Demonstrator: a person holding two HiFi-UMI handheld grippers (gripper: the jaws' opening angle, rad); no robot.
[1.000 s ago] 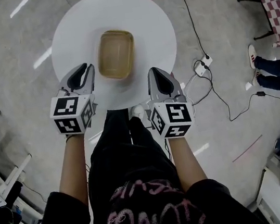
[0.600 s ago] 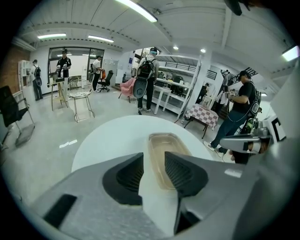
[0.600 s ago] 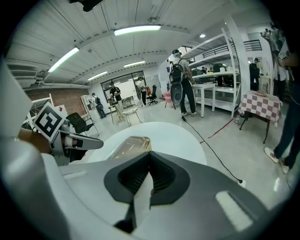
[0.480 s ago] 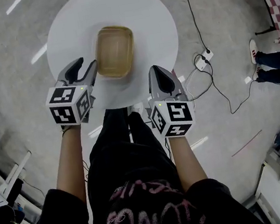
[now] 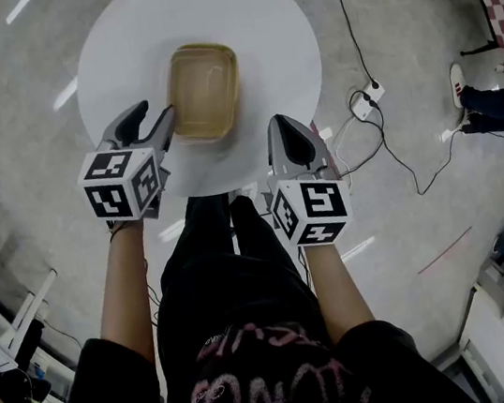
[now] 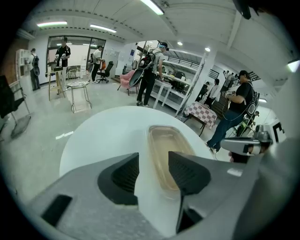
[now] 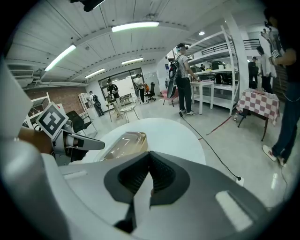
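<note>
- Tub [image 5: 203,91] sits mid-worktop [image 5: 263,33] in the head view, with the left gripper [image 5: 154,116] by its near left corner and the right gripper [image 5: 284,124] at the worktop's near edge.
- Left gripper view: jaws wide apart and empty, the tub's rim just beyond the right one; a sound grip, I judge, wants that rim squarely between them.
- Right gripper view alone shows its jaws pressed together on nothing.
</note>
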